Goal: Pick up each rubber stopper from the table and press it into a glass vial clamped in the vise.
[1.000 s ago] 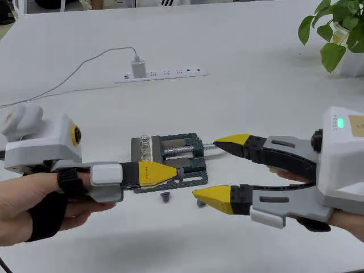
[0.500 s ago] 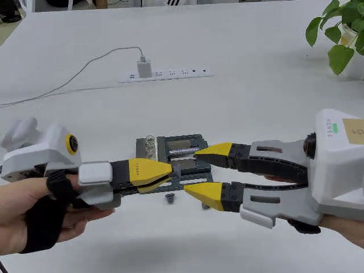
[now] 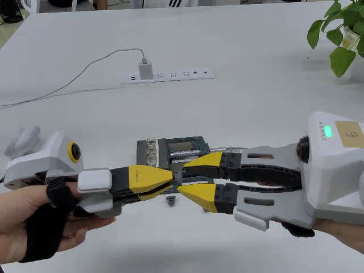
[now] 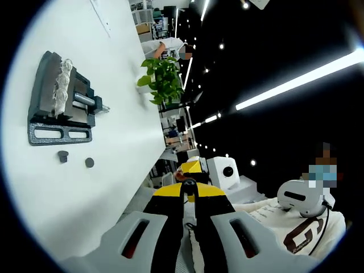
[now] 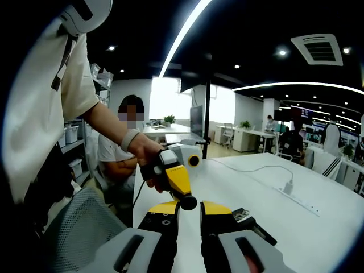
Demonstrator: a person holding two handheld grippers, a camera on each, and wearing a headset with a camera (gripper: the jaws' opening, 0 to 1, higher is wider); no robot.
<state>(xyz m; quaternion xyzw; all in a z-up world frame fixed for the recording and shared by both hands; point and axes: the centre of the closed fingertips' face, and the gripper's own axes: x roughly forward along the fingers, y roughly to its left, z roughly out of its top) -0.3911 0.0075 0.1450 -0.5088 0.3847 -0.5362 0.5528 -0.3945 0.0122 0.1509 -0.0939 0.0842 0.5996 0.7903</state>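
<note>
My left gripper [image 3: 169, 178] is shut on a small dark rubber stopper [image 4: 189, 185], held up above the table in front of the vise [image 3: 190, 149]. My right gripper [image 3: 182, 178] comes in from the right, open by a narrow gap, its yellow tips on either side of that stopper [image 5: 188, 202]. The grey vise clamps a row of glass vials [image 3: 152, 151], which stand upright in its jaws. Two more stoppers lie on the table beside the vise base: one [image 4: 62, 156] and another [image 4: 89, 162]. One of them [image 3: 170, 199] lies just below the gripper tips.
A white power strip [image 3: 168, 74] with a plugged-in charger and cable lies at the back of the table. A potted plant [image 3: 341, 34] stands at the far right. A seated person [image 5: 122, 153] is behind the left gripper.
My right gripper has moved left to the left gripper's tip and its jaws have narrowed around the held stopper. The left gripper has edged right and slightly up.
</note>
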